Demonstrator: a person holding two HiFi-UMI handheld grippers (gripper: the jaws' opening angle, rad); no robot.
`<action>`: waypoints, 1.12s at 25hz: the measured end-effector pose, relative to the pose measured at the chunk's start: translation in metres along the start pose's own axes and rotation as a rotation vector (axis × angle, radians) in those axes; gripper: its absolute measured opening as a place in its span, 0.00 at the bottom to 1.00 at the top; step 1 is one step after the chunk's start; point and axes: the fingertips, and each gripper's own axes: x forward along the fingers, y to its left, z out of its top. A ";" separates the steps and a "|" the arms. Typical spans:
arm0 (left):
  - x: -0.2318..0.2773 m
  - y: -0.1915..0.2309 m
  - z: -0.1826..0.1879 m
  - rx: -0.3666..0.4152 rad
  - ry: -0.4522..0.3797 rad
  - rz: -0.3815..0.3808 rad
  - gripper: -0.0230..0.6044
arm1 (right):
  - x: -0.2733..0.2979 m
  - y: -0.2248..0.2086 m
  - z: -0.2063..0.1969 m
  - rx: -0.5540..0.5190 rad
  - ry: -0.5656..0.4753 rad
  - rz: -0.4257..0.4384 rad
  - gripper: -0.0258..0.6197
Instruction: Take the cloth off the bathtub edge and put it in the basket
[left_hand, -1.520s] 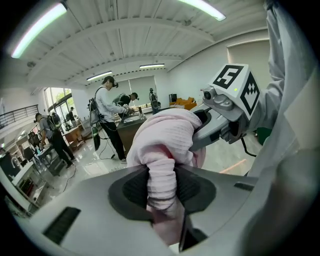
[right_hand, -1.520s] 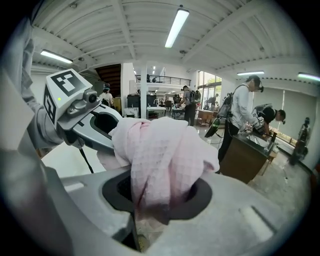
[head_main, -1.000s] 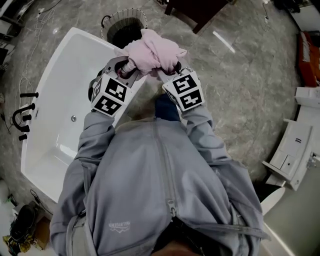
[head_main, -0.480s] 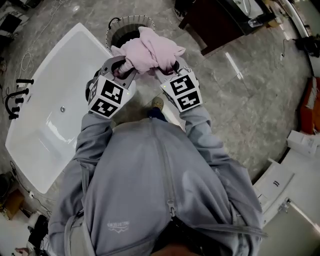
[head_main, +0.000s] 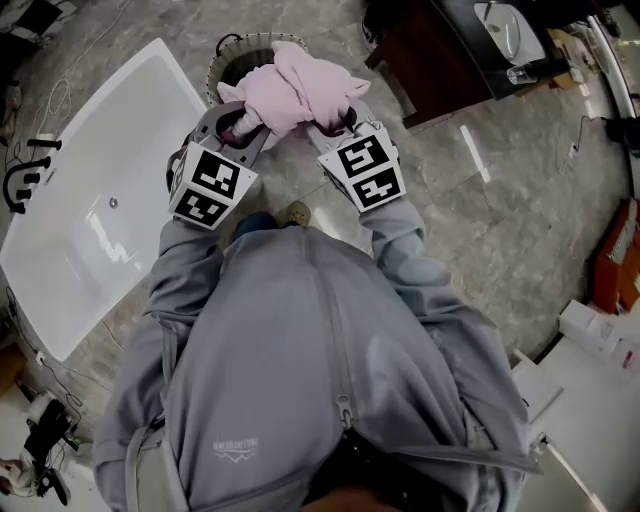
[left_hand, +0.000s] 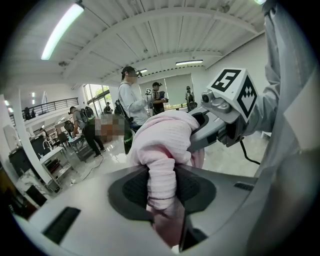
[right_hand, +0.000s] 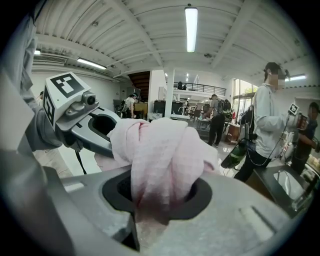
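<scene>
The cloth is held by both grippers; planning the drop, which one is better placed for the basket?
Probably left: the left gripper sits nearer the basket; both it and the right gripper clamp the cloth.

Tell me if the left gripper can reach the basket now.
Probably yes: the left gripper, shut on the cloth, hangs right by the basket, with nothing but the cloth between them.

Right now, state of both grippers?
Left gripper: shut on the pink cloth.
Right gripper: shut on the same cloth.
</scene>
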 end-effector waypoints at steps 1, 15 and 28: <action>0.003 -0.001 0.002 -0.006 0.002 0.002 0.22 | -0.001 -0.004 0.000 -0.003 0.000 0.004 0.23; 0.025 0.018 0.017 -0.031 0.000 0.040 0.22 | 0.016 -0.034 0.009 -0.006 -0.020 0.039 0.23; 0.058 0.093 0.004 -0.111 -0.009 0.106 0.22 | 0.093 -0.065 0.037 -0.036 -0.022 0.109 0.23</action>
